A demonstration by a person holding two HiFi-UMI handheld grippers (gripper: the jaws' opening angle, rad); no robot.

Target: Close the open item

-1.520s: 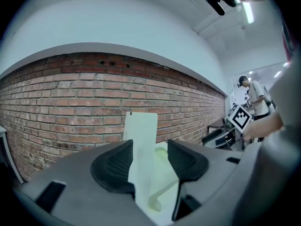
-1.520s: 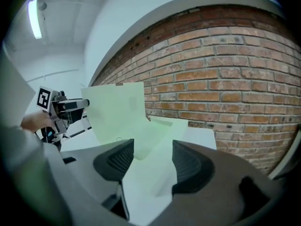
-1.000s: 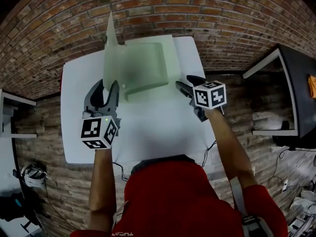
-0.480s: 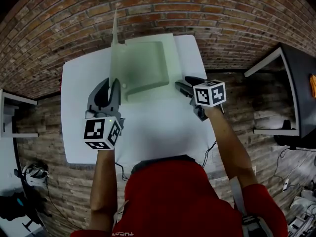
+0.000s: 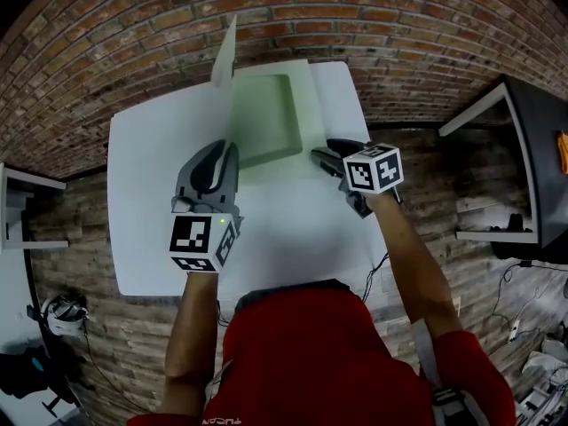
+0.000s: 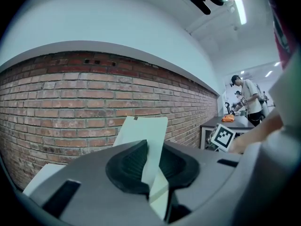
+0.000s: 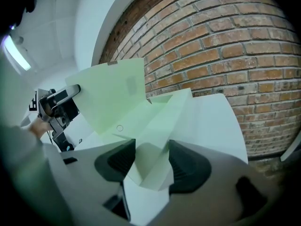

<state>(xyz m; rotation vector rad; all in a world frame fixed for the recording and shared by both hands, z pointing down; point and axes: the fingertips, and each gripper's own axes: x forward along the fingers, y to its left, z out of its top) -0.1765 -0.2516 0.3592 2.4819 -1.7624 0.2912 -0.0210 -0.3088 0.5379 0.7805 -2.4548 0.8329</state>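
Pinching the raised lid (image 6: 142,130) of the pale green case (image 5: 264,114), the left hand-held gripper (image 5: 222,153) has just been closing its jaws on it. The right hand-held gripper (image 5: 321,154) clamps the case's near right corner on the white table (image 5: 151,202).

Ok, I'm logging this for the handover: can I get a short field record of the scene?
item: pale green plastic folder, open, on white table
cover: raised flap, near upright
left gripper: jaws have just been closing, now clamped on the flap
right gripper: jaws around folder's near corner, grip unclear
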